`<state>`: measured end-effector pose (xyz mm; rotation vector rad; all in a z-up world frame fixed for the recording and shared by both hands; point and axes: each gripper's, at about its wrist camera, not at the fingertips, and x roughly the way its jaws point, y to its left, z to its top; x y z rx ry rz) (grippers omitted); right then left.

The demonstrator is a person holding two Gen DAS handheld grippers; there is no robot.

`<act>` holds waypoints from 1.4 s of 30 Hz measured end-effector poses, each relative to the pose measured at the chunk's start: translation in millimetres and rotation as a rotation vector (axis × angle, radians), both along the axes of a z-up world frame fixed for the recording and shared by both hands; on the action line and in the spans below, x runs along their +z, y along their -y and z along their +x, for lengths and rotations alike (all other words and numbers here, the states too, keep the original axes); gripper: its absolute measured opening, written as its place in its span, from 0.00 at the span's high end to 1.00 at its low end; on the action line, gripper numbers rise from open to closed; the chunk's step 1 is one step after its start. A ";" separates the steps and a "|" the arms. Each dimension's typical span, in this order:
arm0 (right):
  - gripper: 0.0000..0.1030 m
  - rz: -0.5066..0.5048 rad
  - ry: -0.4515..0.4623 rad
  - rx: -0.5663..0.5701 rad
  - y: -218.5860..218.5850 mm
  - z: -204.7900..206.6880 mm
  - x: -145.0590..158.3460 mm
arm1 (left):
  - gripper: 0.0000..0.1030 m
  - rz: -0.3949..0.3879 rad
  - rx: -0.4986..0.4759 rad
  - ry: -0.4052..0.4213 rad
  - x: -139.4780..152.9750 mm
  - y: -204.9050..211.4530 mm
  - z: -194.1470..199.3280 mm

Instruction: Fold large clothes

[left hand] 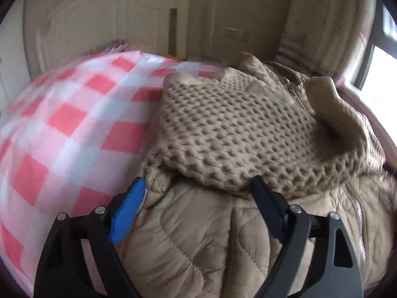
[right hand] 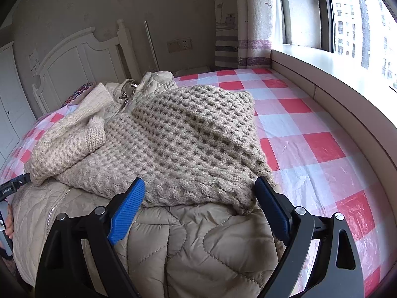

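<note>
1. My left gripper (left hand: 196, 186): jaws wide apart, holding nothing; beige quilted jacket (left hand: 198, 236) lies between and under them, its waffle-knit sleeve (left hand: 230, 134) folded just ahead.
2. My right gripper (right hand: 201, 186): jaws wide, empty; knit sleeve (right hand: 188, 134) edge between tips, jacket (right hand: 193, 243) below, checkered bed cover (right hand: 322, 149) right of the jaws.

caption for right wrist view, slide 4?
Open right gripper above beige quilted jacket with knitted sleeves folded in, on red-checked bed sheet.

Both wrist views look down close over the same jacket (left hand: 198, 236) (right hand: 198, 243), from opposite sides.
</note>
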<state>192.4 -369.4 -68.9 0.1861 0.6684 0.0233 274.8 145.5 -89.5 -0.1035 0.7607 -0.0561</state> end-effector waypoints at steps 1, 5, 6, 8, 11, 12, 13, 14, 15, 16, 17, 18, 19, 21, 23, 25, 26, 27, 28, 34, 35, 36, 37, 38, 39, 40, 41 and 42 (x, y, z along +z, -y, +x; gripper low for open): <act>0.15 0.004 0.000 -0.002 0.5 0.0 -0.2 | 0.12 -0.030 0.019 0.009 -1.4 -4.1 -1.8; 0.15 0.014 0.012 -0.066 3.2 -6.9 5.8 | 0.06 -0.124 0.047 -0.035 -11.3 -24.6 0.6; 0.15 0.034 0.033 -0.073 1.9 -10.6 11.8 | 0.06 -0.139 0.049 -0.045 -13.6 -26.4 -1.2; 0.15 0.111 0.077 -0.013 -9.3 -13.6 29.7 | 0.06 -0.128 0.056 -0.039 -13.8 -23.0 -6.3; 0.15 0.149 0.081 0.100 -40.7 0.3 54.8 | 0.07 -0.055 0.048 -0.024 -11.5 -6.9 -6.9; 0.15 0.187 0.061 0.143 -51.8 10.1 59.9 | 0.07 -0.040 0.041 -0.025 -10.9 -3.4 -7.9; 0.15 0.245 0.032 0.183 -63.8 24.6 64.0 | 0.07 -0.037 0.040 -0.025 -10.5 -2.3 -8.9; 0.15 0.288 0.014 0.202 -73.2 36.8 66.4 | 0.07 -0.042 0.040 -0.024 -9.8 -1.5 -8.6; 0.15 0.321 -0.002 0.217 -82.9 50.3 67.4 | 0.07 -0.058 0.040 -0.022 -10.0 -3.9 -8.8; 0.15 0.350 -0.031 0.227 -95.0 67.7 66.2 | 0.07 -0.071 0.042 -0.022 -10.6 -6.0 -8.3; 0.16 0.369 -0.062 0.222 -103.2 82.0 63.4 | 0.07 -0.081 0.047 -0.022 -11.6 -8.1 -8.2; 0.16 0.402 -0.108 0.213 -112.7 99.1 57.3 | 0.07 -0.091 0.048 -0.023 -12.1 -9.9 -8.2; 0.21 0.435 -0.138 0.219 -119.1 110.9 52.4 | 0.07 -0.097 0.047 -0.025 -12.6 -10.8 -8.2; 0.23 0.484 -0.205 0.227 -134.9 134.5 39.3 | 0.07 -0.101 0.043 -0.028 -13.3 -10.9 -7.5; 0.42 0.455 -0.245 0.208 -147.2 147.8 29.8 | 0.07 -0.104 0.041 -0.029 -13.4 -10.8 -7.9; 0.76 0.400 -0.208 0.201 -154.5 145.4 30.7 | 0.07 -0.114 0.040 -0.026 -13.6 -12.4 -8.2; 0.80 0.358 -0.149 0.191 -154.3 135.9 35.9 | 0.07 -0.120 0.039 -0.023 -13.3 -13.3 -8.8; 0.81 0.322 -0.081 0.180 -151.6 121.6 42.3 | 0.07 -0.125 0.039 -0.021 -13.2 -14.6 -8.7; 0.81 0.300 -0.025 0.162 -149.0 104.5 45.0 | 0.07 -0.131 0.041 -0.018 -13.2 -15.4 -9.1; 0.80 0.389 0.080 0.088 -88.4 1.4 28.6 | 0.07 -0.145 0.037 -0.022 -13.4 -16.3 -8.3; 0.78 0.396 0.042 0.097 -83.5 -3.5 19.2 | 0.07 -0.143 0.036 -0.023 -13.4 -15.8 -8.0; 0.75 0.395 0.012 0.099 -78.9 -6.7 12.1 | 0.07 -0.141 0.035 -0.024 -13.4 -15.5 -7.9; 0.68 0.392 -0.016 0.090 -73.2 -9.6 3.0 | 0.07 -0.142 0.036 -0.023 -13.0 -15.6 -8.1; 0.58 0.404 -0.029 0.077 -66.9 -11.9 -4.8 | 0.07 -0.144 0.037 -0.022 -12.9 -16.0 -8.3; 0.52 0.435 -0.031 0.067 -61.7 -13.4 -10.8 | 0.07 -0.146 0.040 -0.020 -12.8 -16.6 -8.7; 0.44 0.486 -0.031 0.054 -55.7 -13.5 -17.4 | 0.07 -0.148 0.042 -0.018 -12.8 -16.8 -9.2; 0.44 0.522 -0.028 0.049 -50.2 -14.8 -21.6 | 0.07 -0.149 0.042 -0.019 -12.9 -17.1 -9.1; 0.44 0.546 -0.022 0.043 -49.4 -15.4 -24.2 | 0.07 -0.150 0.041 -0.021 -13.3 -17.4 -8.4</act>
